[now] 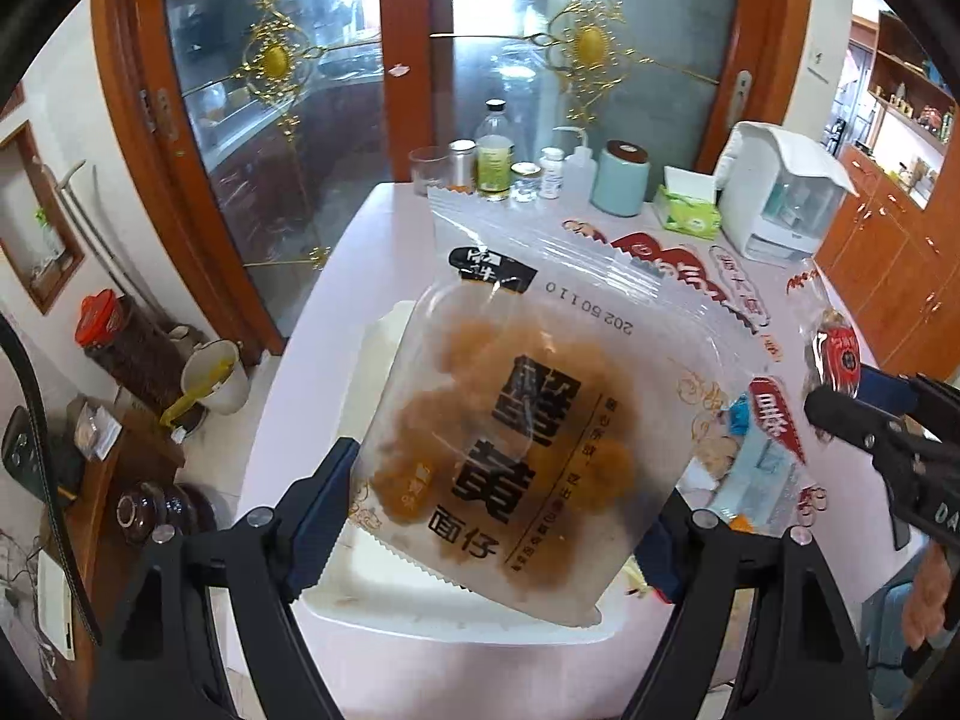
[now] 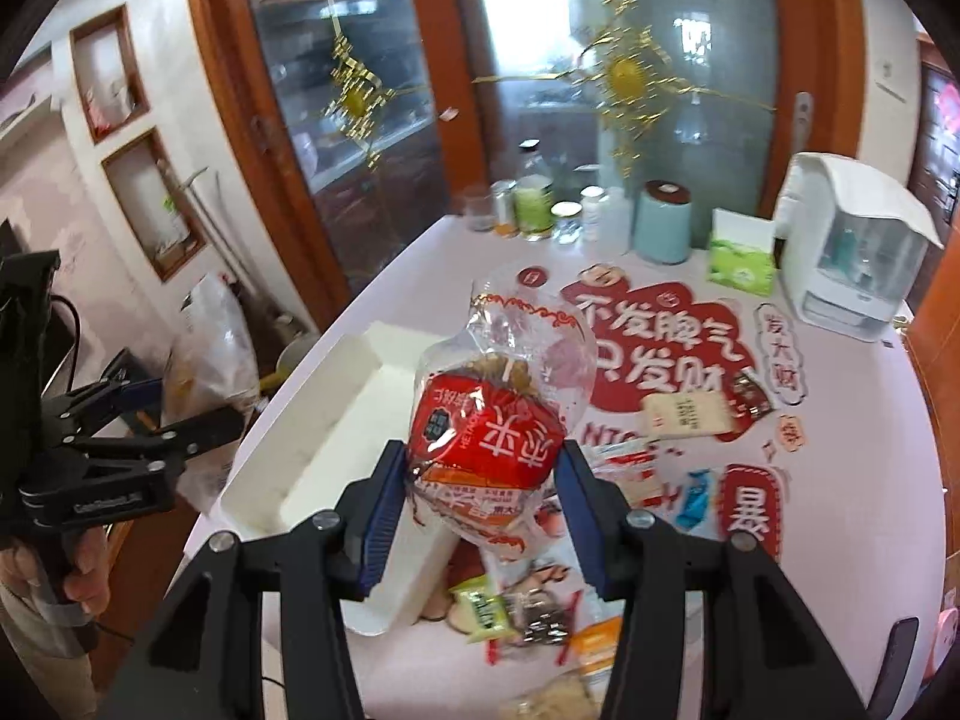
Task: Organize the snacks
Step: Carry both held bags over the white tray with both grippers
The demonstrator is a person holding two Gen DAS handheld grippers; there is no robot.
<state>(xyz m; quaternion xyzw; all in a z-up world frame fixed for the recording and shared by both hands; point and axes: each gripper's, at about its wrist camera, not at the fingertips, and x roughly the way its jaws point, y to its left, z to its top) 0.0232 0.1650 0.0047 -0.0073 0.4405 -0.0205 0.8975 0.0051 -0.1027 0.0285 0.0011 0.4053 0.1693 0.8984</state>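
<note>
Left gripper (image 1: 498, 534) clamps a clear snack bag (image 1: 516, 432) directly above the white tray (image 1: 384, 594), nearer it than the right gripper (image 2: 474, 516), which grips a red-labelled packet (image 2: 486, 438).

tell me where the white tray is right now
The white tray lies on the table's left side, left of the loose snacks; in the left wrist view it shows beneath the held clear pack.

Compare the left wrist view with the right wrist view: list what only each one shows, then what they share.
Left wrist only: the left gripper holding a clear packet of brown snacks.

Right wrist only: the right gripper clamping the red-labelled bag, and a green packet near the table's front.

Both: the white tray, teal canister, and tissue box.
</note>
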